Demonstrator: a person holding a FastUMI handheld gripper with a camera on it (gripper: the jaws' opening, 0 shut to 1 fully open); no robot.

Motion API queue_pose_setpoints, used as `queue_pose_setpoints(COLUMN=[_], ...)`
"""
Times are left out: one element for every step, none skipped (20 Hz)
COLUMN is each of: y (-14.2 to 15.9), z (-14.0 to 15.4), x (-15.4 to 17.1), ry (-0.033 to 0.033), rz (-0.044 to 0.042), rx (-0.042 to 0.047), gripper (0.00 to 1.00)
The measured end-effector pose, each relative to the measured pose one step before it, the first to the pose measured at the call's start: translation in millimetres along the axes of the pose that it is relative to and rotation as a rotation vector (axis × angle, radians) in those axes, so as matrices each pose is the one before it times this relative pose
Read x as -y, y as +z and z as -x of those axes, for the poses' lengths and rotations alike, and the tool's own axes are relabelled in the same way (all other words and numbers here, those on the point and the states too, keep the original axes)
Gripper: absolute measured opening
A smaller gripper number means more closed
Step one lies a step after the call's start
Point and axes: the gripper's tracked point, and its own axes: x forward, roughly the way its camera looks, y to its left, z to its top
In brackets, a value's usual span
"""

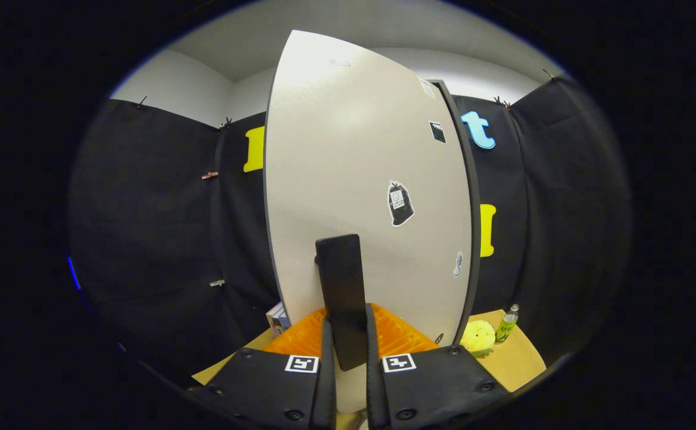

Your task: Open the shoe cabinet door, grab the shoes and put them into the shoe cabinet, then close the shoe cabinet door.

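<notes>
Gripper view: the tool point(347, 349) is clamped narrow on the black door handle point(342, 292), both fingers pressing its sides, the white shoe cabinet door point(360, 173) right ahead. Best to move in an arc around the hinge, grip square. The shoes may be that orange shape point(396, 337) beyond the fingers; hard to say. The wooden surface point(521, 358) is partly hidden.
</notes>
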Motion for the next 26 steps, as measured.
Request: queue_pose_setpoints(y=[0.27,0.79,0.4,0.53,0.08,1.29,-0.55,0.7,0.49,1.28,0.76,1.28,-0.8,1.9,-0.02,0.23,1.19,1.1,0.37,2.79,-1.4,0.42,0.32,0.59,1.67,0.82], z=[4.87,5.76,3.79,4.46,2.97,2.61,3.07,2.93,4.16,3.19,2.97,3.03,2.4,1.66,2.37,2.1,1.4,1.67,0.96,5.23,-4.06,0.38,0.21,0.97,-0.01,-1.16], x=[5.1,4.99,4.87,5.42,4.28,5.22,4.71,4.53,4.31,5.73,4.88,5.46,5.42,6.49,5.55,5.57,4.74,5.58,5.89,5.29,5.53,5.22,4.72,5.75,5.67,6.08], ry=[-0.00318,-0.00349,-0.00508,-0.00361,-0.00161,-0.00082,-0.00316,-0.00353,-0.00473,-0.00599,-0.00692,-0.00743,-0.00847,-0.00865,-0.00778,-0.0062,-0.00465,-0.00591,-0.00797,-0.01133,-0.00744,-0.00538,-0.00743,-0.00863,-0.01015,-0.0111], rz=[0.00377,-0.00127,-0.00522,-0.00366,-0.00073,0.00015,-0.00266,-0.00279,-0.00232,-0.00241,-0.00155,-0.00133,0.00102,-0.00002,-0.00045,-0.00048,0.00427,0.00347,-0.00136,-0.00277,0.00167,0.00687,0.00593,0.00212,-0.00204,-0.0034], rx=[-0.0023,0.00127,-0.00106,0.00147,-0.00097,-0.00043,-0.00298,-0.00301,-0.00218,-0.00091,-0.00049,-0.00067,-0.00152,0.00042,-0.0017,-0.00097,-0.0007,0.00017,0.00063,-0.00142,0.00249,0.00057,0.00085,0.00031,0.00107,0.00087], gripper=[0.24,0.24,0.24,0.24,0.24,0.24,0.24,0.24,0.23,0.23,0.23,0.23,0.23,0.23,0.23,0.23,0.23,0.22,0.22,0.22,0.2,0.19,0.18,0.17,0.17,0.17])
